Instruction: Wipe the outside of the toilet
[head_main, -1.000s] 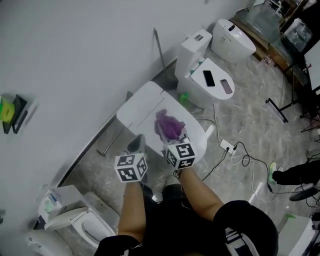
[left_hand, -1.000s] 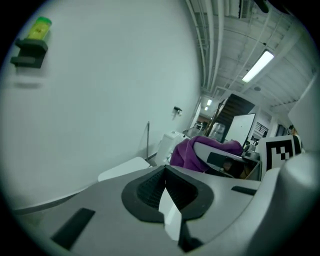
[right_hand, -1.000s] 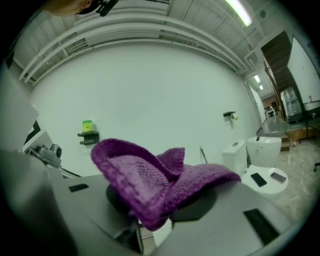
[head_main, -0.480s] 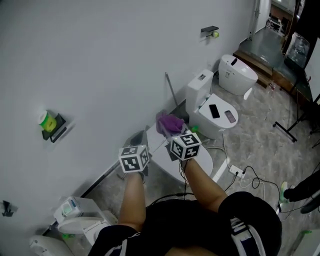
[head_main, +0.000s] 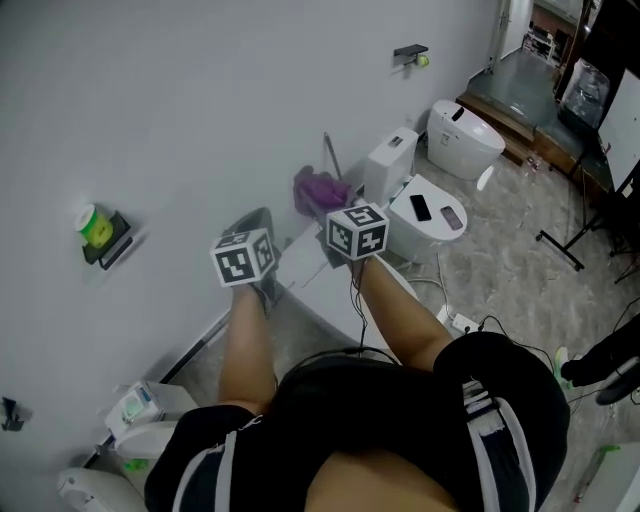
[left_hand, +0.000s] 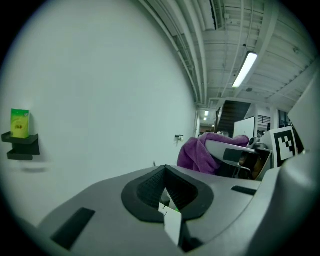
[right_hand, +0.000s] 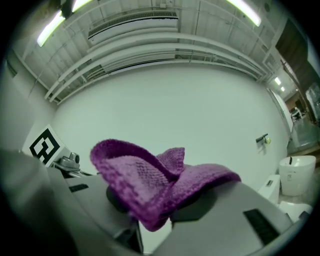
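My right gripper (head_main: 325, 203) is shut on a purple knitted cloth (head_main: 318, 187), held up in the air in front of the white wall. In the right gripper view the cloth (right_hand: 150, 182) drapes over both jaws of that gripper (right_hand: 157, 202) and hides their tips. Just to its left, my left gripper (head_main: 256, 223) is raised to the same height. Its dark pads meet with nothing between them in the left gripper view (left_hand: 165, 172), where the cloth (left_hand: 197, 154) shows at the right. The white toilet (head_main: 308, 272) lies below my arms, mostly hidden by them.
A second toilet (head_main: 432, 225) with two phones on its lid stands to the right, and a third (head_main: 466, 135) behind it. A yellow-green box (head_main: 97, 228) sits on a black wall shelf. A power strip and cables (head_main: 462, 322) lie on the floor. Another toilet (head_main: 130, 420) is at lower left.
Both grippers have risen from over the toilet lid up toward the wall, the right one still carrying the purple cloth. The head view has tilted upward.
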